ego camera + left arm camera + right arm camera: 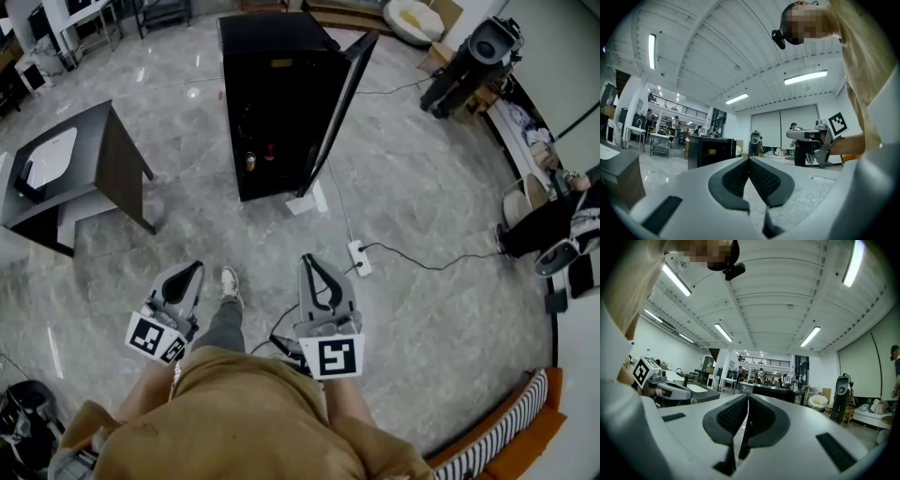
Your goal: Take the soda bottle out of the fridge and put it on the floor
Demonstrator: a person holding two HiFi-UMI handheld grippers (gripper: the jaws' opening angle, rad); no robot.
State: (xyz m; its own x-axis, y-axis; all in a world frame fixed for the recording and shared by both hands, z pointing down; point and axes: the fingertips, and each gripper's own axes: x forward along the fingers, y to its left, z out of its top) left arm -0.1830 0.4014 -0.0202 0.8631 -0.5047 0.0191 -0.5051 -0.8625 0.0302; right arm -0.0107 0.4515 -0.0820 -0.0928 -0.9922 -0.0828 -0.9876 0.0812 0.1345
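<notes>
A black fridge (272,94) stands on the grey floor ahead of me, its door (339,108) swung open to the right. Low inside it I see two small drink containers, one pale (250,161) and one reddish (270,153); which is the soda bottle I cannot tell. My left gripper (193,270) and right gripper (307,260) are held close to my body, well short of the fridge and pointing towards it. Both are shut with nothing between the pads. The left gripper view shows the shut left gripper (749,159) with the fridge (710,151) far beyond; in the right gripper view the right gripper (747,396) is also shut.
A black side table (94,159) with a white tray stands at the left. A white power strip (360,257) and its cables lie on the floor right of my path. A black machine (469,61) stands at the upper right. A striped cushion (511,427) lies at the lower right.
</notes>
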